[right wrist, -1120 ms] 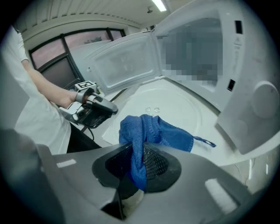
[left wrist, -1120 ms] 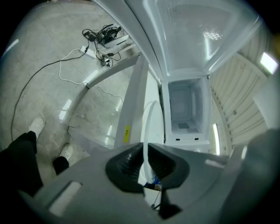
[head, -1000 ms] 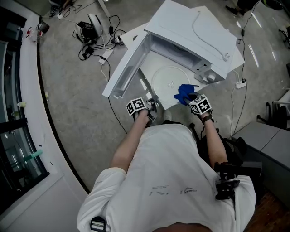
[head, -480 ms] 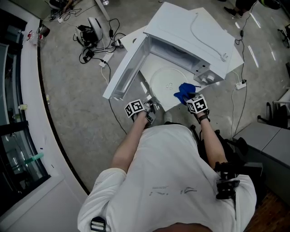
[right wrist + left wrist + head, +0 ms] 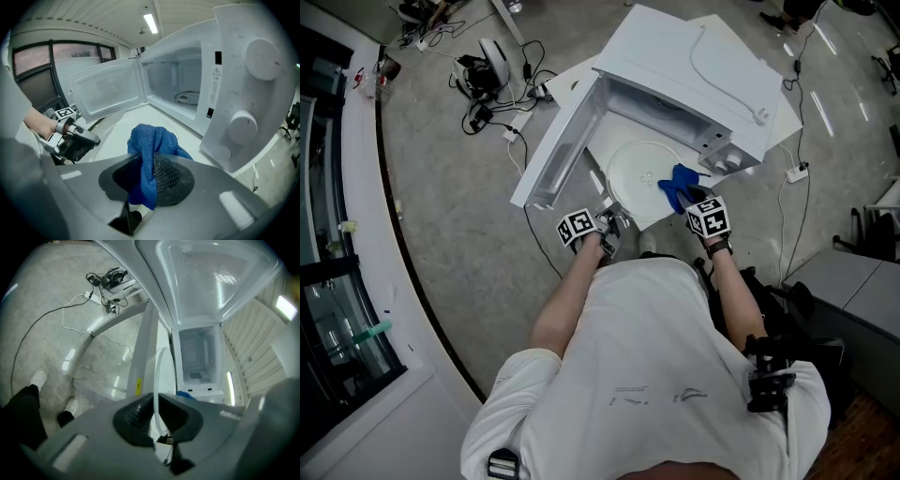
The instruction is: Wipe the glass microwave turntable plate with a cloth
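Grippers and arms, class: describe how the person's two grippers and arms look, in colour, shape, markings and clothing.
The left gripper and right gripper each have a grey body, black textured pads and a white cube with black square markers. The person wears a white short-sleeved shirt; a dark strap circles the right wrist.

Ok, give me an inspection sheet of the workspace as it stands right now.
Surface: white tabletop, carrying the microwave and the plate.
Job's things: round clear glass turntable plate lies flat in front of the open white microwave; blue cloth over the plate's right side.
Clutter: nothing seen on the tabletop.
Grippers: left gripper shut on the plate's rim; right gripper shut on the cloth.
Cables: white cord across the microwave's top; black and white cables tangled on the floor, upper left.
Surroundings: grey concrete floor; curved white ledge at left.
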Tool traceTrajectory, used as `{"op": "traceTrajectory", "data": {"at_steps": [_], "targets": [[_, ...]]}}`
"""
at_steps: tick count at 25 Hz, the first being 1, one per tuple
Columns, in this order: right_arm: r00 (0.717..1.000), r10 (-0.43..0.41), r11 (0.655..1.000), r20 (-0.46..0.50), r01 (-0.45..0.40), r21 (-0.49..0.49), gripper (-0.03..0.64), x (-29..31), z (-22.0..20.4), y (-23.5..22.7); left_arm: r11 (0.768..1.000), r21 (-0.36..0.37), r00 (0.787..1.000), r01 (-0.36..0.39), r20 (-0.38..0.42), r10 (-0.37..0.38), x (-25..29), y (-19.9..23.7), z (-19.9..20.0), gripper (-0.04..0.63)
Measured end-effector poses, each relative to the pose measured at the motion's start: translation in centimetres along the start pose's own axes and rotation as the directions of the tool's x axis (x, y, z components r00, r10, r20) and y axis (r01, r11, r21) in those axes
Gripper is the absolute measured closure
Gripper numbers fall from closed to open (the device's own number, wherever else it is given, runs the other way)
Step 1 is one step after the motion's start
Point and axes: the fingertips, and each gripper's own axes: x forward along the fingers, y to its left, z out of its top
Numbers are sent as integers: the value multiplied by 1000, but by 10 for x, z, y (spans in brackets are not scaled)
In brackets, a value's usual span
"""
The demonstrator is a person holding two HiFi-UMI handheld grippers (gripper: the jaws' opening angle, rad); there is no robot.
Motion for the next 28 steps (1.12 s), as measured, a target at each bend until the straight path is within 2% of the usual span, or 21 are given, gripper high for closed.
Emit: {"op": "traceTrajectory", "data": {"at_steps": [3,6,8,10,12,14,16,18,21,25,28], "targets": [[998,-15,998,55,18,-58,546,10,30,-5,999,30,1000,-18,-3,18,2,1,2,569],[995,-40,988,90,53,-148,546,34,66,-11,999,27,999,-29,-14,29,3,3,1,569],[998,-65,980,18,68,-189,546,59,78,-13,999,25,999,-38,-18,39,3,4,2,569],[988,-127,970,-83,106,-217,546,79,82,-18,999,28,999,-38,-26,38,5,3,2,569],[979,-162,971,-121,137,-195,549,92,83,-21,999,17,999,-27,-30,28,6,0,0,569],[988,-113,982,-106,94,-165,551,105,87,-6,1000,7,999,-29,-29,30,7,-1,0,569],[995,7,978,-102,-28,-207,551,115,91,27,1000,1,999,-29,-25,29,6,-1,2,569],[985,117,949,-124,-148,-278,551,121,87,63,1000,-7,999,-27,-21,27,7,-2,4,569],[964,225,912,-140,-259,-319,551,112,73,107,999,-19,1000,-28,-12,28,7,-3,6,569],[939,303,865,-164,-343,-365,551,81,32,136,999,-15,999,-43,-12,42,7,0,6,569],[931,314,858,-186,-362,-365,551,59,-3,128,998,-2,998,-59,-16,59,7,3,8,569]]}}
